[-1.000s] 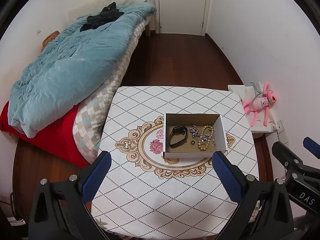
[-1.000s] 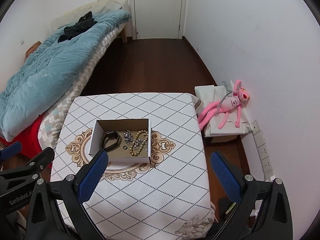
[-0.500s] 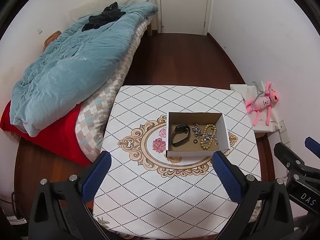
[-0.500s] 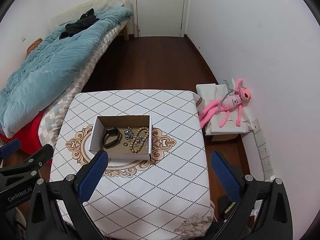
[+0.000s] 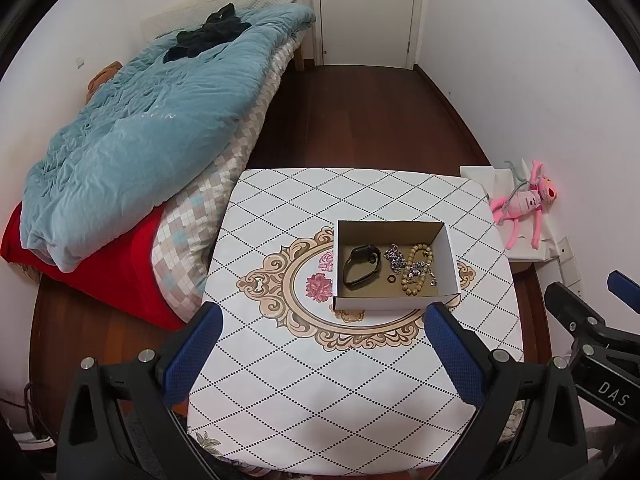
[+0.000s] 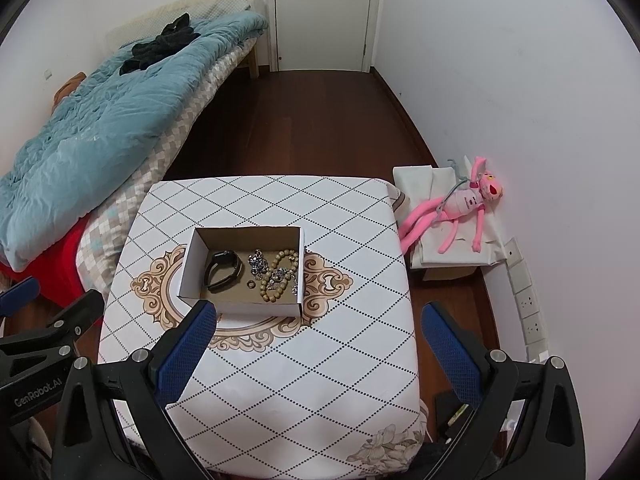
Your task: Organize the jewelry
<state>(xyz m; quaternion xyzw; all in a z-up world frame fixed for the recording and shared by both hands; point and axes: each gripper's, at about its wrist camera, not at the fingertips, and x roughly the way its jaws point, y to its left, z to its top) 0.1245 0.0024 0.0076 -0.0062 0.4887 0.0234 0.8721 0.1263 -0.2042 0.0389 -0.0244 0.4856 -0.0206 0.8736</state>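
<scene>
An open white cardboard box [image 5: 394, 302] [image 6: 192, 258] stands on a small table with a diamond-pattern cloth [image 5: 304, 380] [image 6: 340, 360]. Inside lie a black wristband [image 5: 361, 265] [image 6: 223, 270], a small dark ring [image 5: 391, 279] [image 6: 251, 283], a silver chain [image 5: 394, 257] [image 6: 258, 263] and a wooden bead bracelet [image 5: 416, 276] [image 6: 280, 276]. My left gripper [image 5: 320, 354] is open and empty, held high above the table's near edge. My right gripper [image 6: 318, 350] is also open and empty, high above the near right of the table.
A bed with a blue quilt [image 5: 140, 120] [image 6: 100, 120] stands against the table's left side. A pink plush toy [image 5: 524, 204] [image 6: 456, 208] lies on a white stand by the right wall. Dark wood floor leads to a white door [image 5: 366, 12] [image 6: 324, 12].
Both grippers have drawn back and up a little, so the table and box look slightly farther and more centred. Both stay open. The jewelry in the box has not moved.
</scene>
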